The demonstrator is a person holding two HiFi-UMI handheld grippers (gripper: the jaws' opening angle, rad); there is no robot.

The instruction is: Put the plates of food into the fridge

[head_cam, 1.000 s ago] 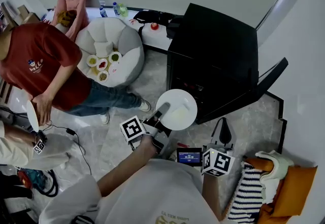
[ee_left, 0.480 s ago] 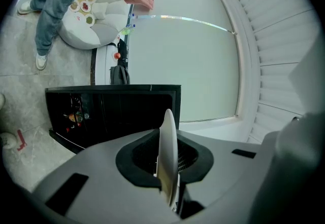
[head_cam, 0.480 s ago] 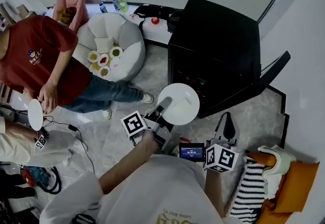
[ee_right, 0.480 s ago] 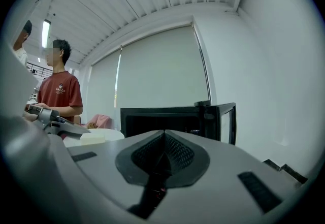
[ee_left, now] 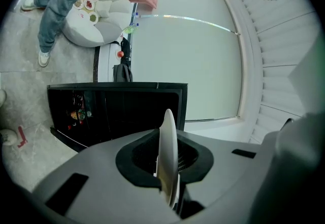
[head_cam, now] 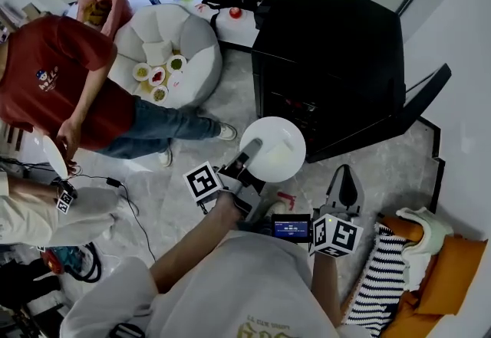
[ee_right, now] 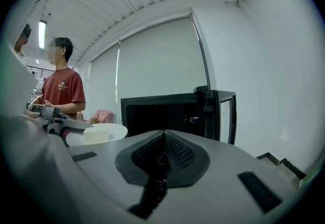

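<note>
- The plate [head_cam: 275, 149] is round, white and smooth, and carries a pale block of food [ee_right: 96, 134].
- The left gripper [head_cam: 249, 152] is clamped on the plate's rim at about 8 o'clock in the head view. In the left gripper view the thin rim stands edge-on between the dark ribbed pads.
- The left forearm reaches up from 6 o'clock and holds the plate just in front of the open black fridge [head_cam: 330, 45], which lies at 1 o'clock of it.
- The right gripper [head_cam: 343, 187] hangs at 4 o'clock of the plate, its jaws pressed together with nothing between them (the ribbed pads meet along one seam).
- The fridge door [head_cam: 418, 103] is swung out at 3 o'clock.
- A padded white pouf [head_cam: 196, 60] bearing small dishes [head_cam: 157, 76] sits at 10 o'clock, with a person in a red shirt [head_cam: 46, 76] beside it.
- The floor [head_cam: 184, 152] is grey marbled stone.
</note>
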